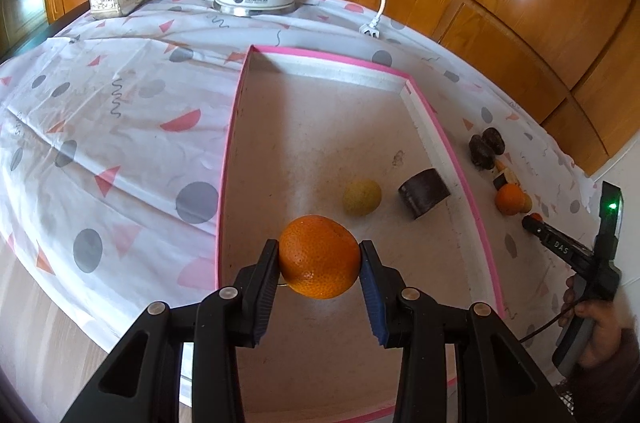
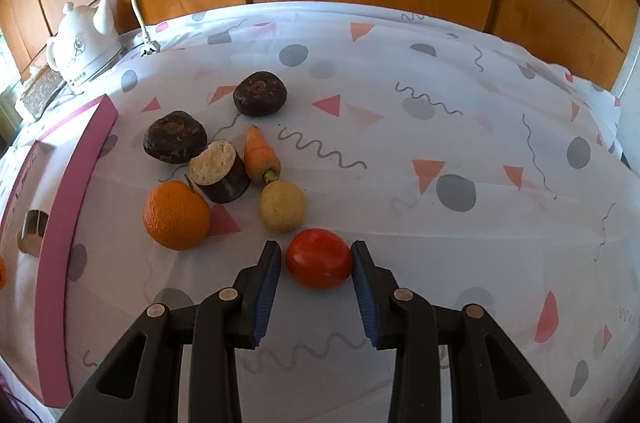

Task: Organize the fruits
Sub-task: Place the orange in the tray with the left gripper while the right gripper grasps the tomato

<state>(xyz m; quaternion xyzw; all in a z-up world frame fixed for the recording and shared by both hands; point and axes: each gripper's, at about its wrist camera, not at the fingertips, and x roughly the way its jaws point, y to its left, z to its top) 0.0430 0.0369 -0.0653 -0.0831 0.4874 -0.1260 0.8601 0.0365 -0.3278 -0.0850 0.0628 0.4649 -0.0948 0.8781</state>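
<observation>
Left wrist view: left gripper (image 1: pixel 319 257) pinches an orange (image 1: pixel 319 257) over the pink box (image 1: pixel 452 151), best lowered gently beside the yellow fruit (image 1: pixel 362 197), while right gripper (image 2: pixel 316 259) fingers straddle a tomato (image 2: pixel 319 258) outside the box, not yet pinching.

My left claw (image 1: pixel 319 255) points steeply down, both blue pads (image 1: pixel 267 287) pressed on sides of orange (image 1: pixel 319 257), fruit gripped and lifted between fingertips. My right claw (image 2: pixel 316 265) also tilted steeply down, low over counter. Its jaws stand around tomato (image 2: pixel 319 258): right pad (image 2: pixel 362 287) touching or nearly touching skin, left pad with small gap, so grip not complete. In left wrist view, my right hand (image 1: pixel 600 327) wraps handle of right claw, sleeve at wrist.
</observation>
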